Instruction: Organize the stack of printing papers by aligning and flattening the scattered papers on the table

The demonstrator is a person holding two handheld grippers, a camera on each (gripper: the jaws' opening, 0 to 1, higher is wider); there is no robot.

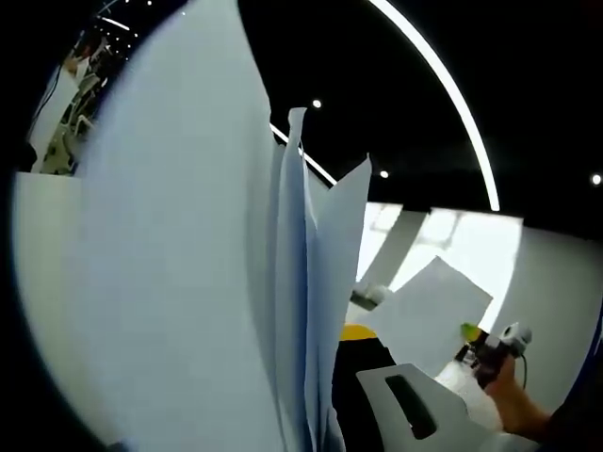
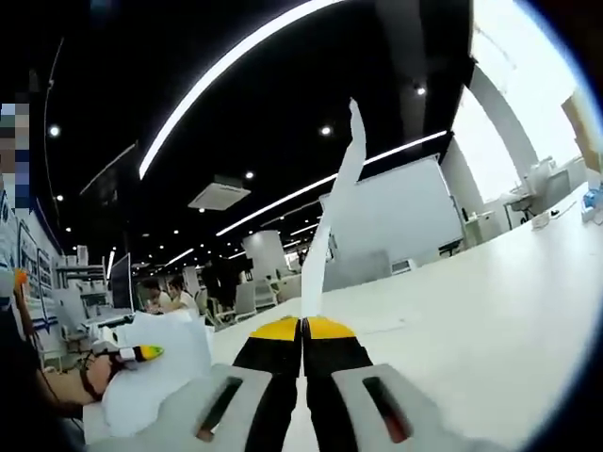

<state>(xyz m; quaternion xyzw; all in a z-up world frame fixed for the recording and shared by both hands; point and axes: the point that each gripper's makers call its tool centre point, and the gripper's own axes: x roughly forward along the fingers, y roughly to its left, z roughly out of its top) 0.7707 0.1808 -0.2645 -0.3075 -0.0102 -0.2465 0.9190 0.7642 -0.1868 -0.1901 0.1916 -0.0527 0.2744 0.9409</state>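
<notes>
Right gripper is seen in its own view with its yellow-tipped black jaws pressed together on the bottom edge of a single sheet, which is held edge-on and rises upright, its top curling slightly against the dark ceiling. Behind it a white table stretches away to the right, with small items at its far edge too small to identify. At lower left, the left gripper is seen with a hand behind it, and a white block of papers is held at its green-and-yellow tip.

In the left gripper view, several pale sheets of paper are held upright and very close to the lens, fanned slightly apart at their top edges. A yellow jaw tip and a white jaw body show beside them at the bottom; the jaw tips are hidden by the papers, so the exact closure cannot be told, though the sheets stand as if pinched. At lower right the single sheet appears flat-on, held by the right gripper in a hand. Long ceiling light strips curve overhead.
</notes>
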